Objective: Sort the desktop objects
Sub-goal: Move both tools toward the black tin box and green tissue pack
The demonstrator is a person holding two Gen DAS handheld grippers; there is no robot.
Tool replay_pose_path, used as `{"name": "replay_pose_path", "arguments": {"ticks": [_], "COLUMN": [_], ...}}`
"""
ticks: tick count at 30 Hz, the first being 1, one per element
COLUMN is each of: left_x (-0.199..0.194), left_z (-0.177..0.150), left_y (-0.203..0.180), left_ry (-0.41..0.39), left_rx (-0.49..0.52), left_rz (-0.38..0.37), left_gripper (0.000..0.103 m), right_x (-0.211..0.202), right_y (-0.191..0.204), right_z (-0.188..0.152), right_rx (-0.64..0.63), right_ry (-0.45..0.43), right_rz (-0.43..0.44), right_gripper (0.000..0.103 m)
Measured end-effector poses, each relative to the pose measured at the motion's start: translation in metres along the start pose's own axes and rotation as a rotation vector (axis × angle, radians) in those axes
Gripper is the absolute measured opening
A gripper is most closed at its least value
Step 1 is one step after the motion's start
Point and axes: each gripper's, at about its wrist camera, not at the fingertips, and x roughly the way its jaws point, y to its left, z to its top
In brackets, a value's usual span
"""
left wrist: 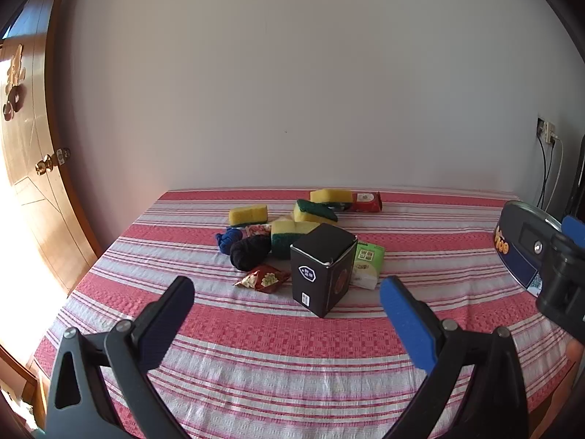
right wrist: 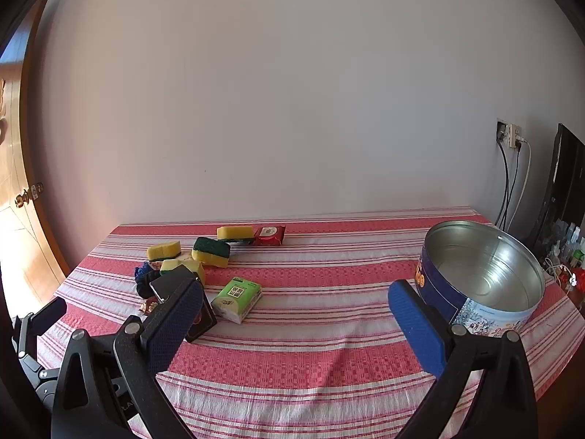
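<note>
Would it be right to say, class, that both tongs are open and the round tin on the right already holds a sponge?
Not quite. Both tongs, left and right, are open, but the round tin holds nothing: the right wrist view shows its bare metal inside. The sponges still lie on the striped tablecloth.

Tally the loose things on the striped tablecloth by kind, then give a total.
Yellow-and-green foam sponges: 4
Rolled dark cloth bundles, blue and black: 2
Red snack packets: 2
Black cardboard box: 1
Green tissue pack: 1
Round blue metal tin: 1
Total: 11
</note>
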Motion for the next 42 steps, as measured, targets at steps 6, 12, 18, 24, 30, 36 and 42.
{"name": "replay_pose_path", "arguments": {"ticks": [6,12,18,24,30,36,42], "left_x": [0.001,0.000,0.003,0.004,0.007,0.012,0.020], "left_z": [-0.001,-0.002,-0.003,-0.004,-0.004,-0.006,-0.006], "left_y": [0.001,0.000,0.000,0.002,0.001,0.002,0.005], "left_ry": [0.005,0.007,0.017,0.024,0.026,0.040,0.057], "left_rx": [-0.007,-0.008,-0.012,-0.015,-0.015,-0.018,-0.019], "left_rz": [-0.003,-0.004,-0.008,-0.001,-0.002,0.001,-0.004], "left_gripper": [0.103,0.103,0.103,0.103,0.103,0.103,0.103], "right_x": [0.000,0.002,0.004,0.006,0.009,0.014,0.020], "right_y": [-0.001,-0.001,0.000,0.000,0.002,0.002,0.002], "right_z": [0.000,-0.001,0.000,-0.001,-0.002,-0.003,-0.004], "right_rx": [0.000,0.003,0.003,-0.006,-0.011,-0.013,-0.018], "right_ry": [0.006,0.016,0.023,0.029,0.039,0.047,0.057], "right_rz": [0.012,0.019,0.015,0.017,0.020,0.022,0.025], "right_gripper": [0.103,0.103,0.103,0.103,0.103,0.103,0.103]}}
